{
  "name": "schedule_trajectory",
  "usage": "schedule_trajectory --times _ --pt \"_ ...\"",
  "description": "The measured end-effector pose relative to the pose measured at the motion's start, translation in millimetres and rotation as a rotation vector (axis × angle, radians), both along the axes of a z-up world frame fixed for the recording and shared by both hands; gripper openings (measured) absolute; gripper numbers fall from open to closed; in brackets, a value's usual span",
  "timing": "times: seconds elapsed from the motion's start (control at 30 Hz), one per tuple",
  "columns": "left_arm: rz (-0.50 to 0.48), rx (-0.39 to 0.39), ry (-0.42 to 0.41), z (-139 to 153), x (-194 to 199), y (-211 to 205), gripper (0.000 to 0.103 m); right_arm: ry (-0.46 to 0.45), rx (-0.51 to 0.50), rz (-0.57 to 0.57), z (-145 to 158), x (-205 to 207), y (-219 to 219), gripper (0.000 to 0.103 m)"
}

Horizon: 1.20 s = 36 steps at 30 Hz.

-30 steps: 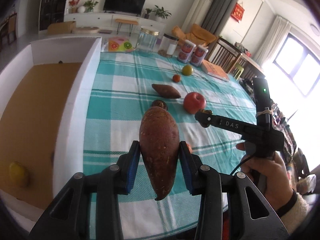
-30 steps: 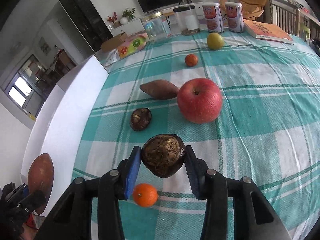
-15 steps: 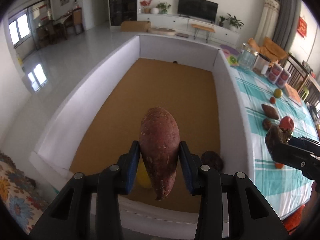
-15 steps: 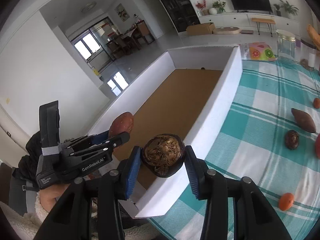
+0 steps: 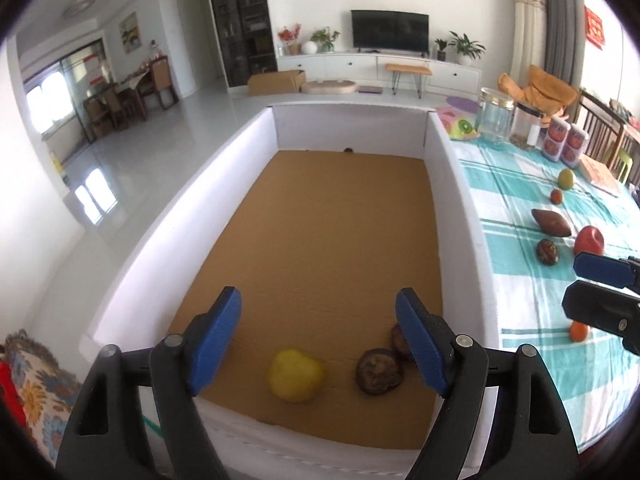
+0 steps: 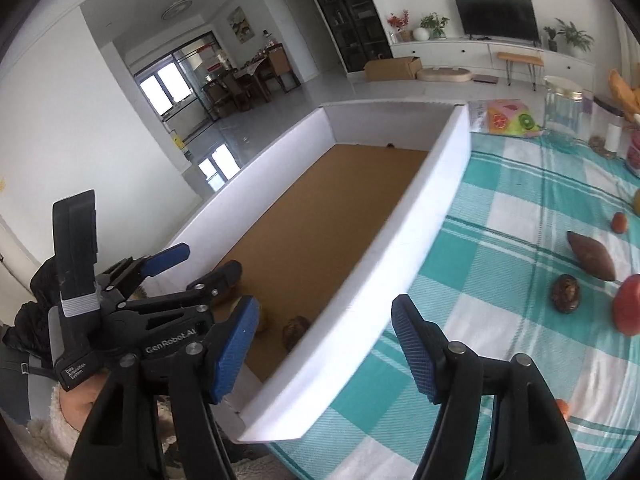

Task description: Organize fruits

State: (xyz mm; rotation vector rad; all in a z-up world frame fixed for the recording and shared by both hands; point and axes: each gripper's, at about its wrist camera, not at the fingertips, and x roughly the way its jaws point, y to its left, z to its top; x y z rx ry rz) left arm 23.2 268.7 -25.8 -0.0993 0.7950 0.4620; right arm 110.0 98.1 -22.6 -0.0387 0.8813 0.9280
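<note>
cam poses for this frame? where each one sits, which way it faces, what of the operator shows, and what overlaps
Left wrist: on the left gripper, jaws opening and empty, angled down into the white box; yellow fruit below; right gripper at the right edge.
Right wrist: on the right gripper, jaws opening and empty, over the box's near wall; left gripper and hand at the left.
Shared: box, checked tablecloth, red apple, TV.

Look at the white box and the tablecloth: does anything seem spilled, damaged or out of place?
Nothing stands out. The yellow fruit and dark fruit lie intact in the box; the rest sit tidily on the tablecloth.
</note>
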Motion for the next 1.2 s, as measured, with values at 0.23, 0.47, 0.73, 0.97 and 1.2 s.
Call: schedule_trajectory --times 0.23,0.47,0.73,0.97,1.2 --pt "-0.142 0.015 -0.014 9.3 18.4 -53.1 0.084 -0.041 -0.079 -0.265 -25.1 30.7 -109.8 0.076" --pt "-0.337 -0.058 -0.011 4.0 21.9 -123.0 0.091 -0.076 -0.224 -0.581 -83.5 51.3 -210.4 0.076" --pt "-0.416 -0.103 0.135 -69.9 52.1 -168.6 0.091 -0.09 -0.218 -0.741 -105.5 41.2 -264.9 0.076" --pt "-0.347 -0.1 0.109 -99.0 80.5 -158.6 0.091 -0.03 -0.243 -0.824 -117.5 48.1 -276.8 0.079" --pt "-0.325 -0.113 0.1 -114.9 89.3 -153.7 0.092 -0.027 -0.238 -0.833 -118.3 46.8 -279.4 0.08"
